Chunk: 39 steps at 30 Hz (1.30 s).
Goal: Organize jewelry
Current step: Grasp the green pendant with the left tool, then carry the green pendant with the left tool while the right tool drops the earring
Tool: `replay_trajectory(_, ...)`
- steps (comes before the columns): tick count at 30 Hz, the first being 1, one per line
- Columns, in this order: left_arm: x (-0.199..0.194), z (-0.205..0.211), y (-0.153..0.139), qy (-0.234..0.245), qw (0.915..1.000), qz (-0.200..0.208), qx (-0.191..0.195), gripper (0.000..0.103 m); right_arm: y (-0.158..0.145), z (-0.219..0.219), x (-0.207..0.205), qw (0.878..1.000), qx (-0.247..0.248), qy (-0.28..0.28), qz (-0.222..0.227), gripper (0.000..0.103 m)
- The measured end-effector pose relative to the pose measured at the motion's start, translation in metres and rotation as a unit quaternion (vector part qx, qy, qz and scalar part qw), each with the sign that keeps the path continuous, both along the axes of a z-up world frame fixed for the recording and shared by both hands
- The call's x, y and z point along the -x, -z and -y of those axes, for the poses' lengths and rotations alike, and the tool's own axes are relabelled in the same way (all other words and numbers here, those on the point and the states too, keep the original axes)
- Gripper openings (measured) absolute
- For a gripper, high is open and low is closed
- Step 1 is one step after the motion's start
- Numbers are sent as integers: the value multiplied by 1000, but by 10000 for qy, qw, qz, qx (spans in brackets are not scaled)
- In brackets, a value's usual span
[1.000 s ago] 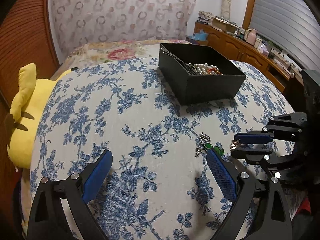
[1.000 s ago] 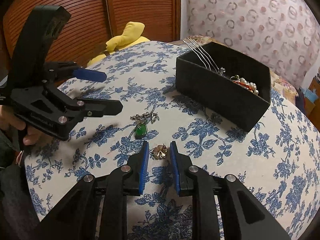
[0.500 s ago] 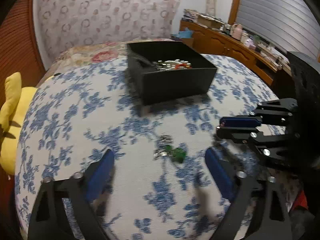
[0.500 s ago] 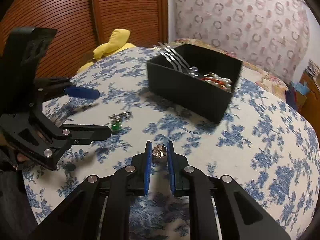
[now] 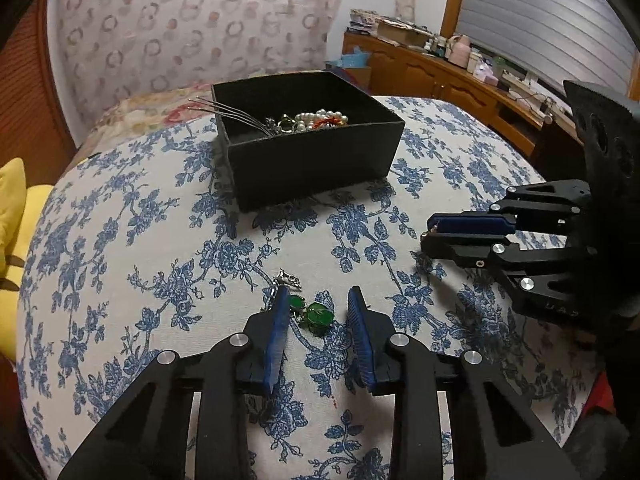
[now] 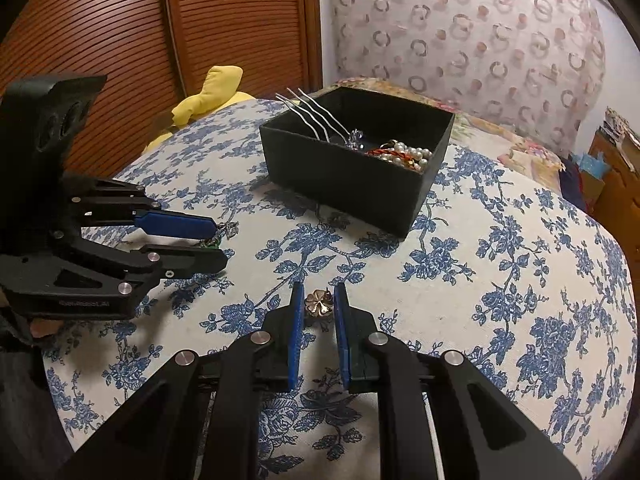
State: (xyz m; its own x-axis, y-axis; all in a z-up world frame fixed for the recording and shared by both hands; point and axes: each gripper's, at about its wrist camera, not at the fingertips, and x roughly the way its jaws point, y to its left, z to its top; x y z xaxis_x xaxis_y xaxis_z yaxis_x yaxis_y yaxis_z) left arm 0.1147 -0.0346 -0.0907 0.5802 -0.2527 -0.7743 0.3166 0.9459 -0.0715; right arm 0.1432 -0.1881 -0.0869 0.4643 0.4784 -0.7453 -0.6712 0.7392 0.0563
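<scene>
A black box (image 5: 312, 160) holds pearls, a red piece and metal hair pins; it also shows in the right wrist view (image 6: 356, 164). My left gripper (image 5: 318, 294) straddles a green-stone piece with a silver charm (image 5: 316, 314) lying on the floral cloth, its jaws partly closed around it without gripping. My right gripper (image 6: 318, 294) is shut on a small gold flower brooch (image 6: 319, 305) and holds it above the cloth. In the left wrist view the right gripper (image 5: 430, 236) hangs at the right. In the right wrist view the left gripper (image 6: 218, 240) is low at the left.
The round table wears a blue floral cloth (image 5: 120, 240). A yellow plush toy (image 6: 212, 88) lies beyond the table's edge. A wooden sideboard (image 5: 460, 76) with clutter stands at the back right. A wooden shutter door (image 6: 120, 20) is behind.
My left gripper moved over the green piece and its jaws narrowed around it. My right gripper closed on the gold brooch and lifted it off the cloth.
</scene>
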Motion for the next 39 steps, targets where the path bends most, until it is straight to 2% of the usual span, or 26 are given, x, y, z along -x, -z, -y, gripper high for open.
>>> replay_trajectory(2, 1, 3, 1, 15, 9999, 42, -144, 28, 0, 0, 0, 10000, 3, -2, 6, 17)
replay_trajectory(5, 2, 4, 1, 3, 9994, 91, -327, 21, -2, 0, 0, 10000, 7, 4, 25, 17)
replay_trajectory(8, 4, 0, 1, 3, 9995, 79, -317, 20, -4, 2, 0, 10000, -3, 9, 37, 17)
replay_trajectory(9, 5, -1, 1, -5, 9995, 71, -322, 18, -4, 2, 1, 10000, -3, 11, 39, 17)
replay_trajectory(10, 6, -2, 2, -13, 9994, 44, -341, 12, -4, 2, 1, 10000, 0, 12, 40, 17)
replay_trajectory(17, 8, -9, -1, -37, 9998, 73, -159, 12, -4, 2, 1, 10000, -18, 13, 47, 17)
replay_trajectory(22, 5, -11, -17, -48, 9997, 238, 35, 12, -10, 1, -3, 9999, -78, 24, 102, 17)
replay_trajectory(30, -17, -15, -54, -147, 9977, 643, 153, 12, -39, -3, -22, 9988, -270, 18, 403, 17)
replay_trajectory(39, -48, -16, -79, -206, 9956, 892, 199, 12, -66, -2, -58, 9969, -428, 117, 653, 17)
